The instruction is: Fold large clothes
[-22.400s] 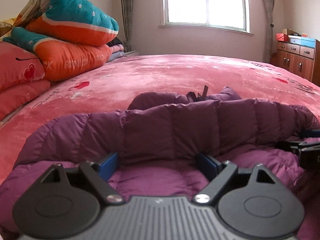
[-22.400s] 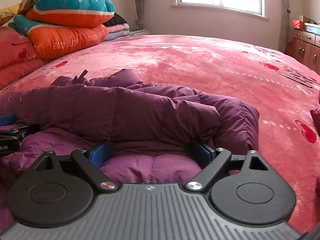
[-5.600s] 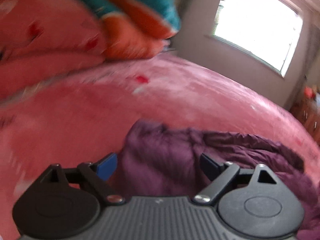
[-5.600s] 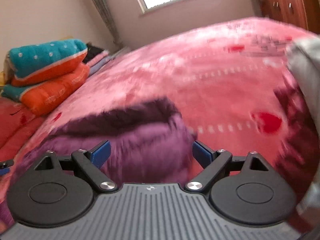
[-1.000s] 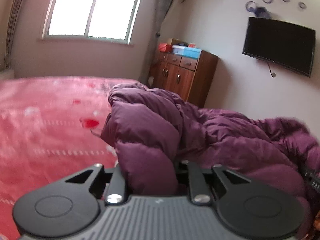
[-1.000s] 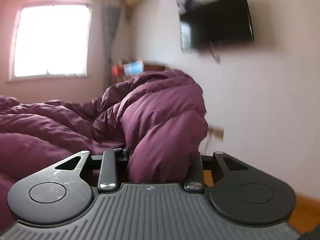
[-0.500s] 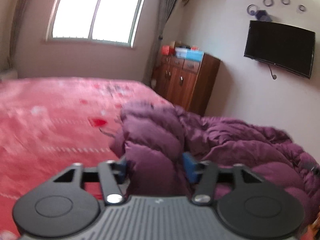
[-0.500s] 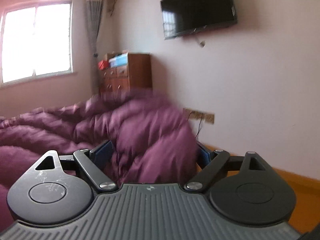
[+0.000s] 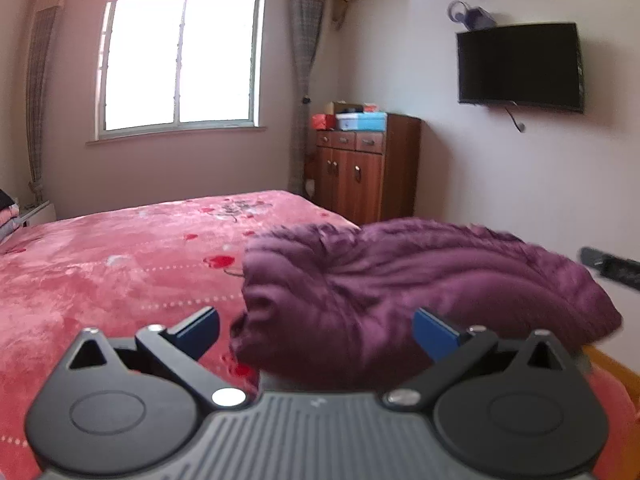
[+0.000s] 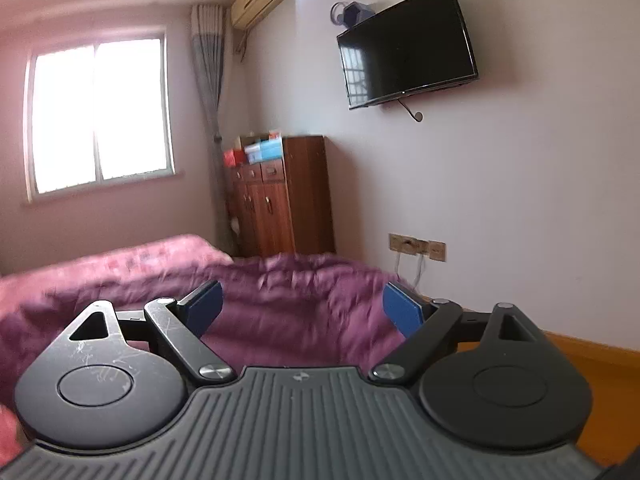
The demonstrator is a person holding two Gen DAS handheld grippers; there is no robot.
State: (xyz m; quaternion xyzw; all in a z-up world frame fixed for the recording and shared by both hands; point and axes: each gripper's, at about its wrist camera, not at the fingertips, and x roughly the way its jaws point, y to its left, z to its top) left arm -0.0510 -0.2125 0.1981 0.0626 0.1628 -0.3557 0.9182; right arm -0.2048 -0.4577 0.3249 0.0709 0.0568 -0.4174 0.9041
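Observation:
A purple quilted down jacket (image 9: 400,292) lies bunched on the pink bed (image 9: 120,272) near its right edge. My left gripper (image 9: 316,330) is open, its blue pads apart on either side of the jacket's near end, holding nothing. In the right wrist view the jacket (image 10: 296,304) lies blurred just ahead of my right gripper (image 10: 302,306), which is open and empty. The right gripper's tip (image 9: 612,266) shows dark at the right edge of the left wrist view.
A wooden cabinet (image 9: 360,168) with boxes on top stands beyond the bed's far right corner. A wall TV (image 10: 408,44) hangs on the right wall, wall sockets (image 10: 418,246) below it. A window (image 9: 180,64) is behind the bed. Orange floor (image 10: 592,364) lies to the right.
Both grippers have opened and let go of the jacket. It has dropped onto the bed and both grippers have pulled back a little from it.

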